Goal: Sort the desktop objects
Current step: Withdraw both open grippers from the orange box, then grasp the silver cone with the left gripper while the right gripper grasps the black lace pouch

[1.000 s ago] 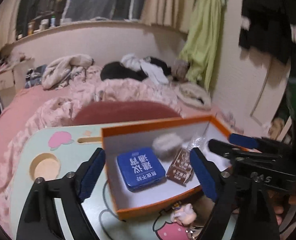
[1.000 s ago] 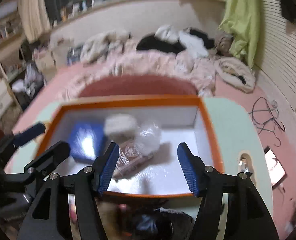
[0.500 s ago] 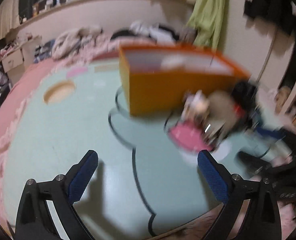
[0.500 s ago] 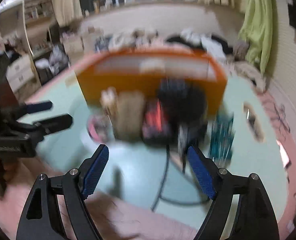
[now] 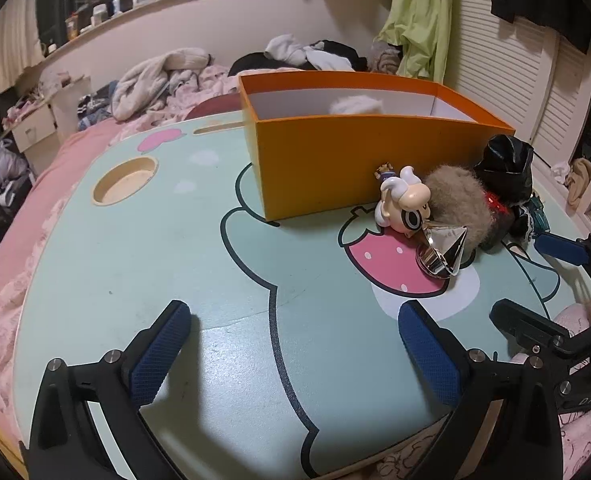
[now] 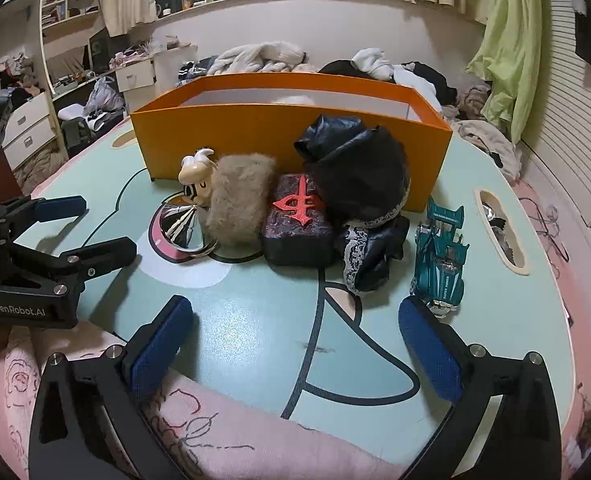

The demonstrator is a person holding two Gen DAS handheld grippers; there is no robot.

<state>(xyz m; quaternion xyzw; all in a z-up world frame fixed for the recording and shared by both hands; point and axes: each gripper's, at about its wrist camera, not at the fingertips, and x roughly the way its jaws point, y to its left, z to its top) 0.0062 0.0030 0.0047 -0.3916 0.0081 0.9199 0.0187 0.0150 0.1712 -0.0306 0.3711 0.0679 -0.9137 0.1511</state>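
Presently both tools hang low over the near edge of the mint-green surface (image 5: 143, 264), neither holding anything. Left hand-held gripper (image 5: 293, 354): blue pads spread wide apart, bare surface between them. Right hand-held gripper (image 6: 295, 354): pads likewise wide apart, empty.

Orange box (image 6: 255, 132) stands open-topped toward 12 o'clock from the right tool. Something white and fluffy (image 5: 355, 105) shows over its rim inside; the rest of the contents are hidden by the wall.

Loose things crowd against the box's near wall:
- cartoon figurine (image 6: 196, 178), cream head, at about 11 o'clock in the right view, touching the tan furry pouch (image 6: 241, 200) beside it
- shiny silver cone-shaped piece (image 5: 443, 250) just in front of the figurine, lying on the printed strawberry (image 5: 387, 264)
- dark block with a red raised emblem (image 6: 299, 216) at 12 o'clock, pressed against the pouch on one side
- black glossy bundle (image 6: 359, 168) leaning on the box wall, with a strip of lace trim (image 6: 355, 240) trailing toward the near edge
- teal toy car (image 6: 441, 256) at 1 o'clock, nose toward the right tool, just beside the bundle but apart from the box

Round cup recess (image 5: 124, 180) in the surface at 11 o'clock from the left tool. Bed with heaped clothes (image 5: 163, 76) behind.
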